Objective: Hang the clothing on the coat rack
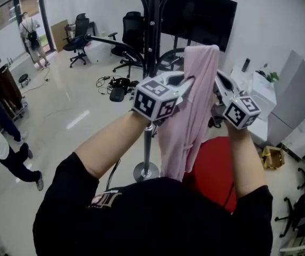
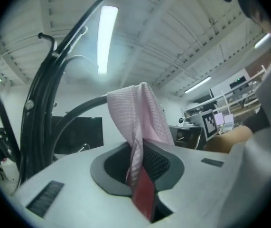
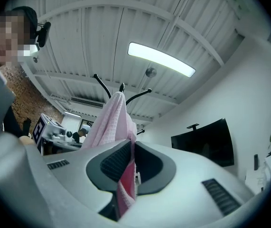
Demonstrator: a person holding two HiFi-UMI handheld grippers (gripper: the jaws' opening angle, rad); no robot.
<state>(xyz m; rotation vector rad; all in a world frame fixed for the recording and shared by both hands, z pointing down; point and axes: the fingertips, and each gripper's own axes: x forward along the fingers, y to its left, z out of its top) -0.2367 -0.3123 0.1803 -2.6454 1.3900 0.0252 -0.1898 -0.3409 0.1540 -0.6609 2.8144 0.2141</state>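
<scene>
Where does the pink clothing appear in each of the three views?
Head view: the pink clothing hangs at the centre, just right of the coat rack pole.
Left gripper view: centre, to the right of the rack's black arms.
Right gripper view: slightly left of centre, just below the rack's hooks.
Shared landmark: the black coat rack, directly next to the clothing in all three views.
</scene>
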